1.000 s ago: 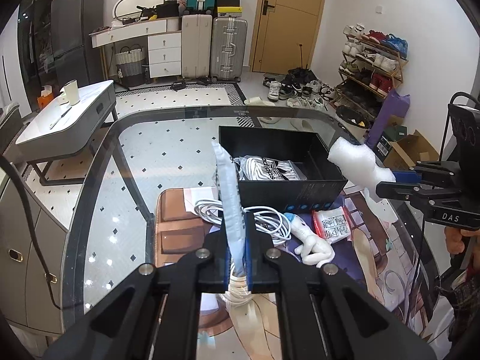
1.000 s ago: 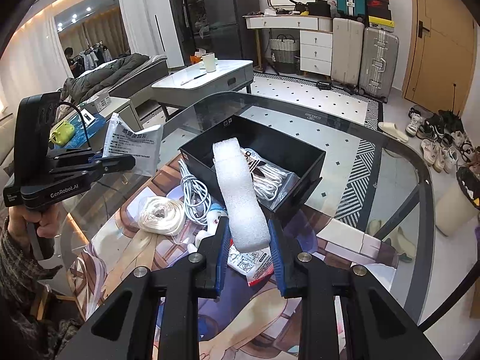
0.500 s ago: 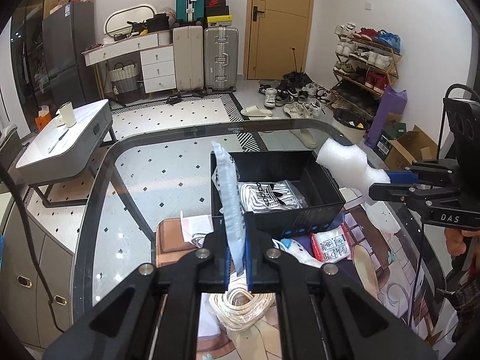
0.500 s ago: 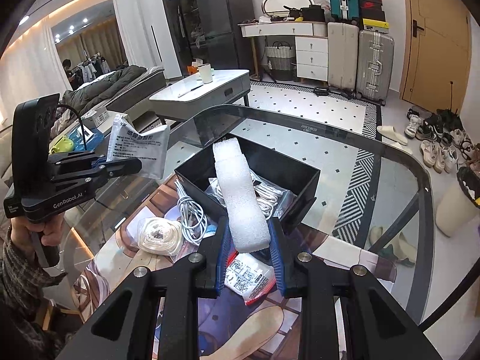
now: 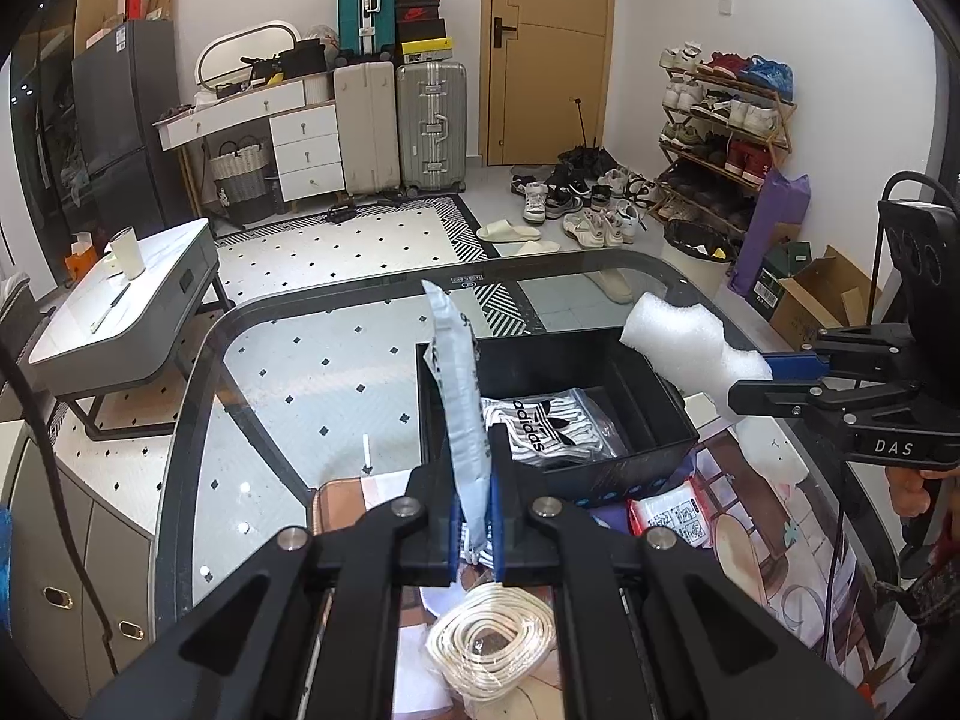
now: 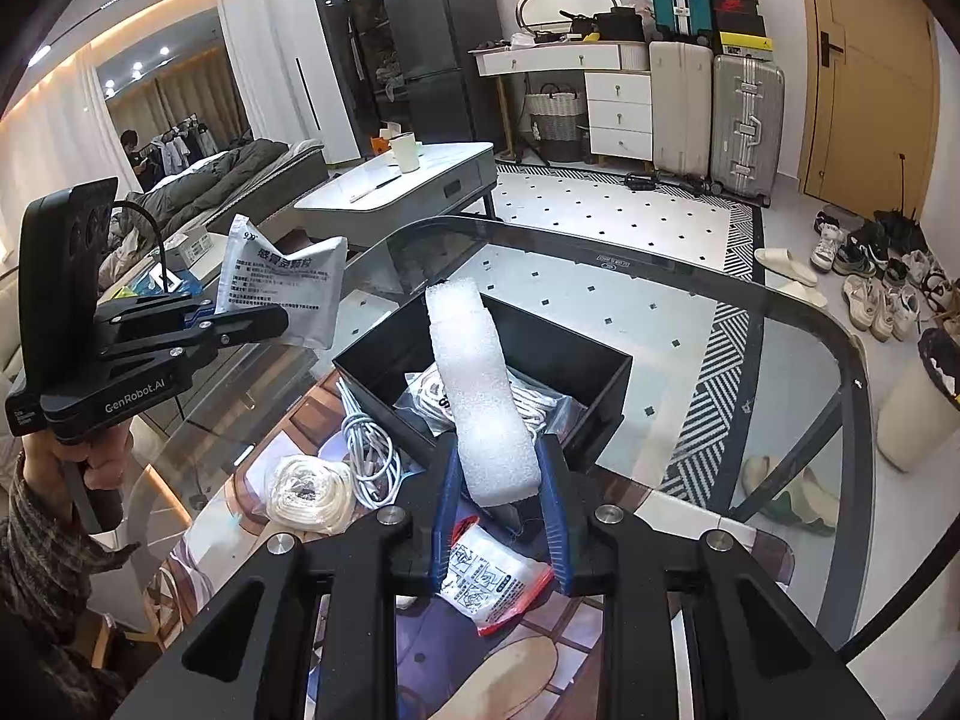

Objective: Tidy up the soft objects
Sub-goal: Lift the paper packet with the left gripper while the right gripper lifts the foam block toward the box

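My left gripper (image 5: 474,516) is shut on a flat white printed pouch (image 5: 459,396), held upright above the table; it also shows in the right wrist view (image 6: 282,288). My right gripper (image 6: 498,510) is shut on a white foam strip (image 6: 480,390), which also shows in the left wrist view (image 5: 690,342) over the right side of the black box (image 5: 630,360). The box (image 6: 558,354) holds a clear bag of white laces (image 5: 552,426).
On the glass table (image 5: 288,372) near the box lie a white cord coil (image 5: 492,642), a grey cable bundle (image 6: 366,444), and a red-edged packet (image 6: 492,582). A low white side table (image 5: 120,306), suitcases and a shoe rack stand beyond.
Both grippers have pulled back and risen with their loads. The box now sits farther ahead and the white cord coil has come into view under the left gripper.
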The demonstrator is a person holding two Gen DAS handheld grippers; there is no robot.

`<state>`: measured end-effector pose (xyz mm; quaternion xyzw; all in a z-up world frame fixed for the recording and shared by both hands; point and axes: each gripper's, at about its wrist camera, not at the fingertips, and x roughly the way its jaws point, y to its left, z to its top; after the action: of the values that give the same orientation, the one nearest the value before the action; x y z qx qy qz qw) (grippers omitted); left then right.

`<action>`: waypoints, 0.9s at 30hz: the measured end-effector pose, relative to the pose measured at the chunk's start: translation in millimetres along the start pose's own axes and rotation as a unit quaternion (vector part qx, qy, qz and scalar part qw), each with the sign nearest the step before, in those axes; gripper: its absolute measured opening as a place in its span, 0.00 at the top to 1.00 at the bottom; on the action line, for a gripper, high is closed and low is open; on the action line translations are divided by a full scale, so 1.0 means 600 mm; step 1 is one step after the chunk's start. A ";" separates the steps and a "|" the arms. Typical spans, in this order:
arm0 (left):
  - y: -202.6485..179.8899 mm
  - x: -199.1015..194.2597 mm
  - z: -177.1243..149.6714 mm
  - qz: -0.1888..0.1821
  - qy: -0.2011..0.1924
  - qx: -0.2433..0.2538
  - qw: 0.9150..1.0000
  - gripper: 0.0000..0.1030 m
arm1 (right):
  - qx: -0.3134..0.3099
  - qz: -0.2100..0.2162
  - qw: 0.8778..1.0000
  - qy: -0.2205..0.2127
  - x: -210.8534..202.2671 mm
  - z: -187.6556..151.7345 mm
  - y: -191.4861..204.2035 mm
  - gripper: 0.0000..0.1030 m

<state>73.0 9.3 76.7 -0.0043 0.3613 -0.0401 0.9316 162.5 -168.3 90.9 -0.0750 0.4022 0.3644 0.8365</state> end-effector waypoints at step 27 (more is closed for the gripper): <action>0.003 0.071 0.033 -0.010 0.011 0.018 1.000 0.96 | 0.019 0.013 1.000 0.016 0.066 0.036 -0.017 0.75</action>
<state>117.6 7.6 62.6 0.0094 0.3708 -0.0563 0.9270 199.1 -144.8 74.5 -0.0598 0.4235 0.3665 0.8263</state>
